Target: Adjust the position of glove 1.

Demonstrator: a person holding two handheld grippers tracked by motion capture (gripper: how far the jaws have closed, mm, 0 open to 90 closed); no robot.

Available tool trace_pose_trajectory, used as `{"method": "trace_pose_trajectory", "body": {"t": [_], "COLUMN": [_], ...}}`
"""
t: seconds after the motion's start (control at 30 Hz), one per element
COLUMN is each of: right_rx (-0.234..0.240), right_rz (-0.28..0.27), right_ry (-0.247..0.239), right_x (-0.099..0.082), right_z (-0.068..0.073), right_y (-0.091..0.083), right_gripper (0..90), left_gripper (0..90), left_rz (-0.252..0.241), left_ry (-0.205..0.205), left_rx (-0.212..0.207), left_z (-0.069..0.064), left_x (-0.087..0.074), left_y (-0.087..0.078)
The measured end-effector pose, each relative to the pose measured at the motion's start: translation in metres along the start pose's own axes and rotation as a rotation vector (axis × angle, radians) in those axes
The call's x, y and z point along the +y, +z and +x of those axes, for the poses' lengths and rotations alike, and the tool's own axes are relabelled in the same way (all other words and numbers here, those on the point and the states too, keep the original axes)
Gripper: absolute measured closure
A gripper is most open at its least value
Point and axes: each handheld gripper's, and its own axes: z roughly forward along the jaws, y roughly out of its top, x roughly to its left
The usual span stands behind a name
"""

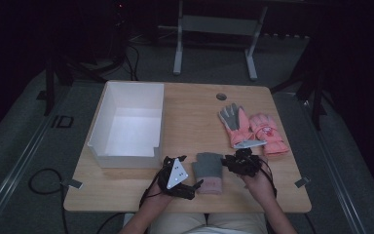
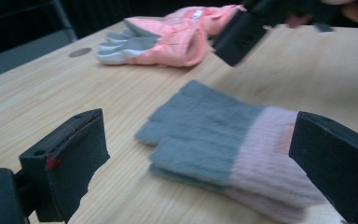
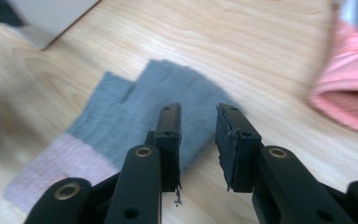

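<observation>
Fingers of right gripper [image 3: 198,149] part-open, empty, over grey glove [image 3: 140,116].

- Wooden table [image 1: 195,105] carries everything.
- White bin [image 1: 129,124] lies on its left part.
- Grey glove [image 1: 208,171] lies right of the bin, near the front edge.
- Two pink gloves [image 1: 253,129] lie farther right.

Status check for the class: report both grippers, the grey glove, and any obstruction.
Left gripper open, straddling the grey glove's pink cuff. Right gripper slightly open, empty, over its edge. Glove flat on table. No obstruction.
</observation>
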Motion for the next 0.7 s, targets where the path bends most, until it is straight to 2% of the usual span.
{"method": "trace_pose_trajectory", "body": {"t": [0.03, 0.07, 0.1, 0.13, 0.2, 0.23, 0.27, 0.3, 0.37, 0.47, 0.5, 0.6, 0.63, 0.7], "right_rx": [-0.004, -0.003, -0.003, -0.004, 0.004, 0.011, 0.011, 0.02, 0.05, 0.064, 0.077, 0.062, 0.072, 0.052], "right_rz": [-0.007, -0.01, -0.01, -0.013, -0.021, -0.016, -0.016, -0.012, 0.004, 0.017, 0.032, 0.044, 0.047, 0.064], "right_ry": [0.001, 0.005, 0.005, 0.007, 0.013, 0.008, 0.008, 0.009, 0.013, 0.019, 0.033, 0.021, 0.031, 0.035], "right_x": [0.001, 0.002, 0.002, 0.003, 0.005, 0.007, 0.007, 0.008, 0.011, 0.011, 0.012, 0.012, 0.011, 0.01], "right_z": [-0.003, -0.006, -0.006, -0.009, -0.013, -0.016, -0.016, -0.016, -0.017, -0.017, -0.016, -0.014, -0.015, -0.017], "right_y": [-0.002, -0.003, -0.003, -0.003, -0.002, 0.002, 0.002, 0.005, 0.017, 0.026, 0.035, 0.042, 0.046, 0.053], "right_gripper": [69.6, 68.8, 68.8, 68.7, 66.2, 64.5, 64.5, 63.9, 60.8, 57.5, 52.8, 50.5, 48.9, 47.7], "left_gripper": [5.8, 7.5, 9.8, 9.8, 11.1, 11.2, 11.7, 11.7, 18.3, 21.3, 25.1, 26.1, 27.6, 32.1], "left_rz": [0.038, 0.068, 0.068, 0.084, 0.08, 0.097, 0.097, 0.111, 0.125, 0.143, 0.143, 0.168, 0.178, 0.202], "left_ry": [-0.032, -0.057, -0.057, -0.064, -0.04, 0.021, 0.021, 0.068, 0.115, 0.204, 0.217, 0.261, 0.279, 0.32], "left_rx": [-0.029, -0.09, -0.09, -0.145, -0.237, -0.278, -0.278, -0.285, -0.292, -0.276, -0.269, -0.249, -0.25, -0.231], "left_z": [-0.001, -0.001, -0.001, -0.003, -0.006, -0.012, -0.012, -0.016, -0.02, -0.025, -0.025, -0.026, -0.027, -0.029], "left_x": [0.004, 0.008, 0.008, 0.01, 0.013, 0.014, 0.014, 0.015, 0.014, 0.011, 0.01, 0.003, 0.0, -0.004], "left_y": [0.0, 0.001, 0.001, 0.002, 0.004, 0.009, 0.009, 0.011, 0.016, 0.021, 0.023, 0.027, 0.029, 0.03]}}
